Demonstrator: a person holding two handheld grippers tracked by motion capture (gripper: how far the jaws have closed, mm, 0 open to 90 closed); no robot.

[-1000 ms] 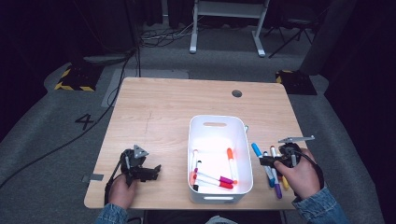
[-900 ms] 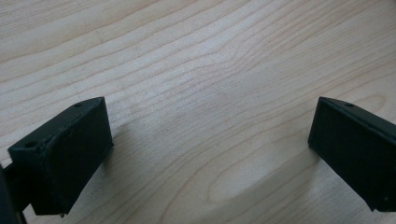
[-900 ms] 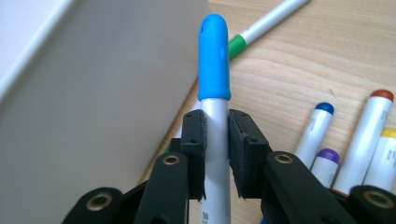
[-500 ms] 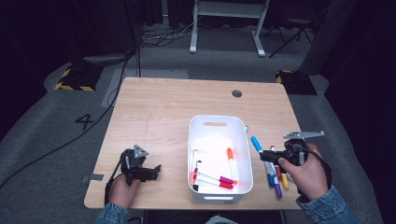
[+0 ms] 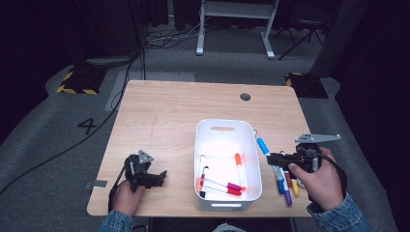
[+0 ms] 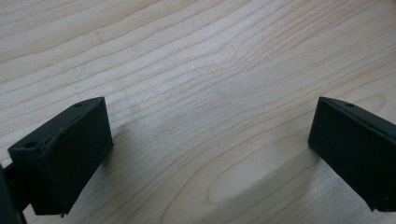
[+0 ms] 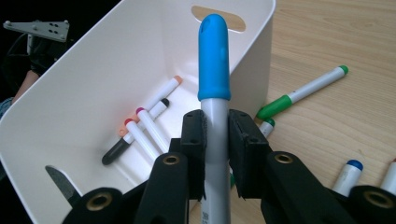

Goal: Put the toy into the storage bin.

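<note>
A light wooden table (image 5: pixel 169 125) stands on grey carpet in a dark room. One white bin (image 5: pixel 226 128) holds about five markers. Right gripper (image 7: pixel 216 140) clenches a blue-capped marker (image 7: pixel 214 60) just beside the bin. Left gripper (image 6: pixel 210 140) rests released.

The high view looks forward and down over the wooden table (image 5: pixel 164 125). The right gripper view, close, shares its white bin (image 5: pixel 227 137) (image 7: pixel 93 93). The left gripper view faces bare tabletop, very near.

Blue-capped marker (image 7: pixel 214 84) barrel hidden between fingers, lower end cut off
</note>
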